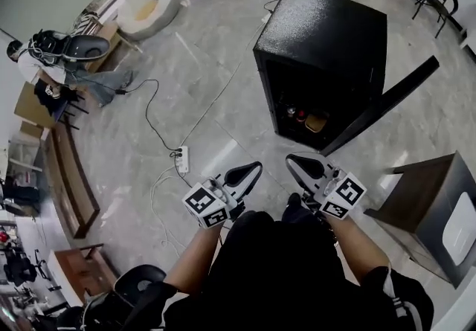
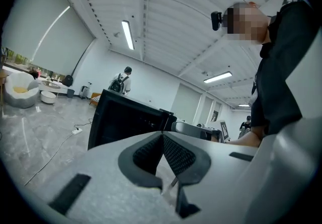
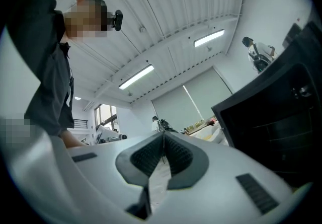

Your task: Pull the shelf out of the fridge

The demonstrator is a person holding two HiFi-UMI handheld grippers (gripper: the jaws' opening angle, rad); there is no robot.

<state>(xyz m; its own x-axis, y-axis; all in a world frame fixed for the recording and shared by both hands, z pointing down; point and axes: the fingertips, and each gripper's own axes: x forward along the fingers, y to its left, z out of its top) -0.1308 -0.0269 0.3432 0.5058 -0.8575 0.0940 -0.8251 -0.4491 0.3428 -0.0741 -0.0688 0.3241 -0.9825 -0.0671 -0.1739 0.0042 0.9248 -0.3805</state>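
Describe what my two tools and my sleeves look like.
The left tool and right tool are pale grey with black mesh-textured pads; each carries a white cube with black square markers. You wear a black short-sleeved top.

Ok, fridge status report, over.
Left gripper shut, empty. Right gripper shut, empty. Fridge open, untouched; shelf too dark to see. Nothing in the way.

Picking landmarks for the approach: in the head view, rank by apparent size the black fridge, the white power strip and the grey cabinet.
Largest: black fridge.
Then grey cabinet, partly cut by the picture's edge.
Smallest: white power strip.
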